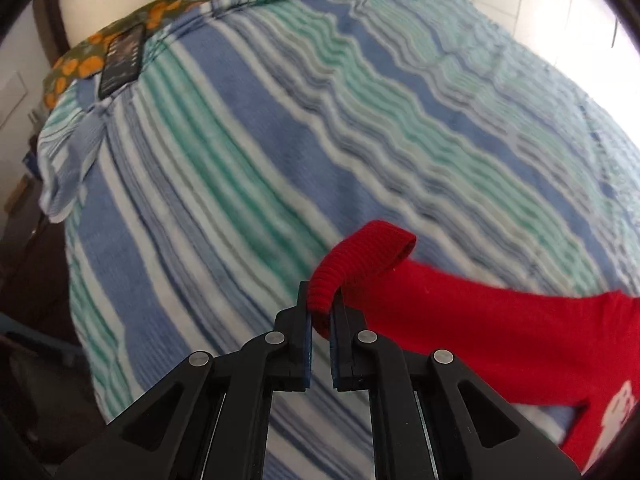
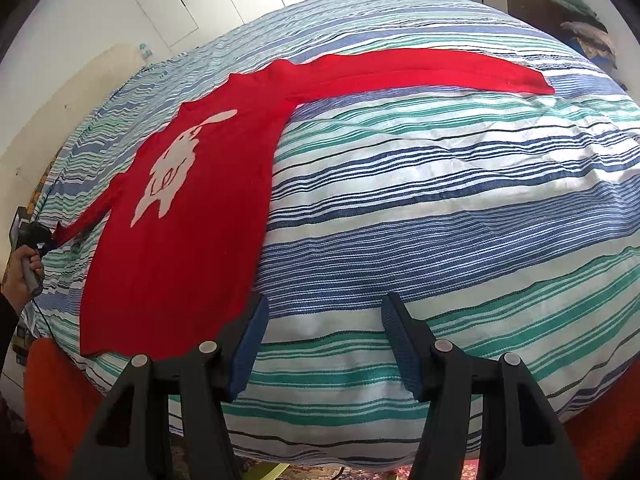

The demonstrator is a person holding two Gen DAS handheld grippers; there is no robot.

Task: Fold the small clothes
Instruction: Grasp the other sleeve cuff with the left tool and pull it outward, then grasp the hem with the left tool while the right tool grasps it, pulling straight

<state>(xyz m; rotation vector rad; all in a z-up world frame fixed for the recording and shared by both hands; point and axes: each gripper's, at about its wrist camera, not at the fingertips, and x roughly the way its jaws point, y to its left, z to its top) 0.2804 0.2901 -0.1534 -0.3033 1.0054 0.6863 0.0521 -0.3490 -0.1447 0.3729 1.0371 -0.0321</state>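
Observation:
A red sweater [image 2: 184, 216] with a white animal figure lies spread flat on the striped bedspread [image 2: 440, 208]. One sleeve stretches far right across the bed. My left gripper [image 1: 321, 312] is shut on the ribbed cuff of the other sleeve [image 1: 360, 252] and lifts it a little off the bedspread [image 1: 248, 168]. It also shows in the right wrist view [image 2: 40, 236], held by a hand at the far left. My right gripper [image 2: 324, 320] is open and empty, just right of the sweater's bottom hem near the bed's front edge.
A dark phone-like object [image 1: 122, 60] lies at the far left of the bed, by an orange-patterned cloth [image 1: 80, 66]. An orange item [image 2: 56, 400] sits below the bed's front edge. A shelf with folded cloth [image 2: 568, 12] stands at the right.

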